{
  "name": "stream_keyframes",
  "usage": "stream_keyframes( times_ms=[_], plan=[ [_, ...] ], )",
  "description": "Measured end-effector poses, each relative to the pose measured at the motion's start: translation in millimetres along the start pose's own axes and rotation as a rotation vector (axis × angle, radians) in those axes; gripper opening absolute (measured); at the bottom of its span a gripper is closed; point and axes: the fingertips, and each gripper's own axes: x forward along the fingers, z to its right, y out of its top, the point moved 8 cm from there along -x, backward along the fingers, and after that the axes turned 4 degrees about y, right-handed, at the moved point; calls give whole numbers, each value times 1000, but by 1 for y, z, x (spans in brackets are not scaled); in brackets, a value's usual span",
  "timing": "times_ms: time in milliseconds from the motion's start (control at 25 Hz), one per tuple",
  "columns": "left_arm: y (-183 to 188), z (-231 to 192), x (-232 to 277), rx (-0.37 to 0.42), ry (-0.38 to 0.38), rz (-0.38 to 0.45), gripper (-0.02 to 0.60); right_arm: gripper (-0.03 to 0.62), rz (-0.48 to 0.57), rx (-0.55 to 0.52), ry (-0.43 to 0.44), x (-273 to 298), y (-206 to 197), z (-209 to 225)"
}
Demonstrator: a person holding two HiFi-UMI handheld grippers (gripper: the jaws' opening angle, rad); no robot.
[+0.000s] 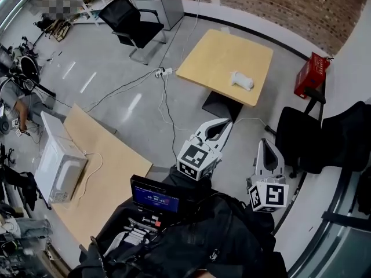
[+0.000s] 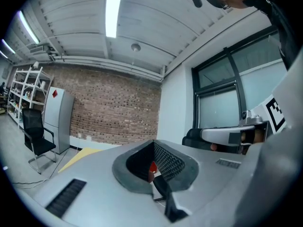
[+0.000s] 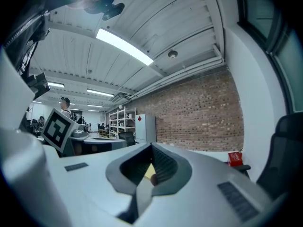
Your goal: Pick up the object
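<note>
No legible writing, square black-and-white markers on the left gripper (image 1: 227, 123) and right gripper (image 1: 265, 142) cubes, small screen (image 1: 155, 196) figures unreadable

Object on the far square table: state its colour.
The object is white, against the tan table; the head view shows it best.

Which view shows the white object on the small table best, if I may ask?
The head view: the white object lies fully visible on the small table. Neither gripper view shows it.

We hold our left tool (image 1: 225, 124) and right tool (image 1: 266, 145) side by side, pointing forward, jaws together, nothing gripped.
</note>
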Motion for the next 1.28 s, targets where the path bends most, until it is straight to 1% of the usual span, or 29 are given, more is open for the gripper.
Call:
stream_keyframes(
  times_ms=[240,440,800,960,1080,1280],
  plan=[
    [5,-40,41,-20,-27,-34,-3,5,-7,5,-16,54,8,14],
    [2,-70,69,-8,-47,-70,-3,5,-20,4,-28,93,8,20],
    [-1,-112,109,-23,-72,-100,-3,5,-53,13,-74,136,4,31],
    [-8,-121,117,-31,-75,-120,-3,5,-79,18,-96,142,0,32],
    [-15,-121,126,-32,-96,-138,-3,5,-97,26,-115,143,-4,37],
    [-23,-108,153,-25,-130,-161,-3,5,-115,46,-136,144,-11,64]
  ],
)
